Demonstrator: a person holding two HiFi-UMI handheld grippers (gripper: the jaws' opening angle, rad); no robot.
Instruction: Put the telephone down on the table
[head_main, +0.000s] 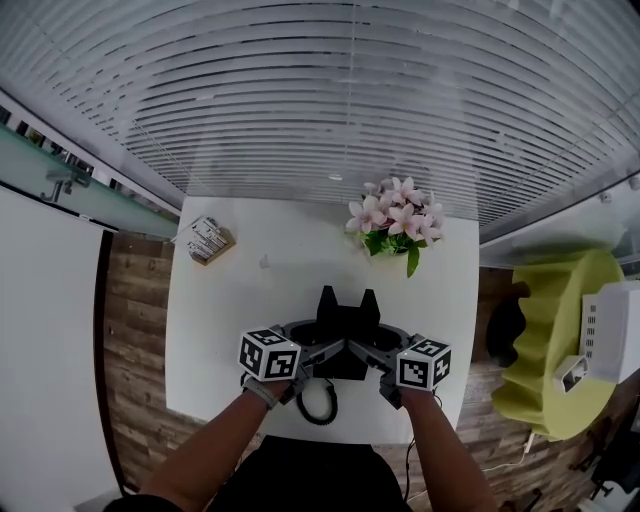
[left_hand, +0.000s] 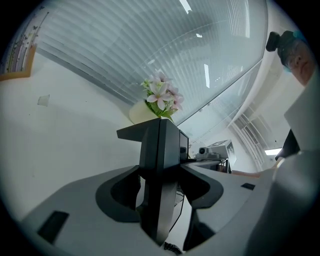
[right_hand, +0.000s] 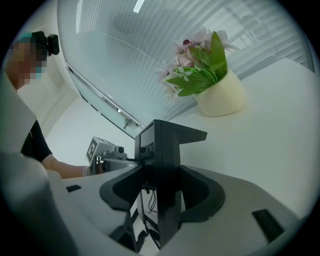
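the person stands at the near edge of the white table (head_main: 250, 300) with both tools brought in side by side, and the black telephone (head_main: 347, 362) is wedged between them, low over the near part of the tabletop. the left gripper (head_main: 328, 298) has its jaws closed flat against each other with nothing i can see between them. the right gripper (head_main: 368, 300) is the same, jaws pressed together. so the phone looks squeezed between the two tools rather than held inside either one. its curly cord (head_main: 318, 402) loops down past the table's near edge. from here i can't tell whether the phone's base is touching the top yet. i'd say the job is close to its end, and the lowering is what matters now. to do it well, both hands should go down together and level, keeping the same inward push so the phone doesn't slip or tilt. once the base sits flat, ease the two tools apart sideways without dragging it. the cord should be kept from snagging on the edge. the pot of pink flowers (head_main: 395, 225) and the small box (head_main: 205, 238) are well apart from the phone, so there's room.
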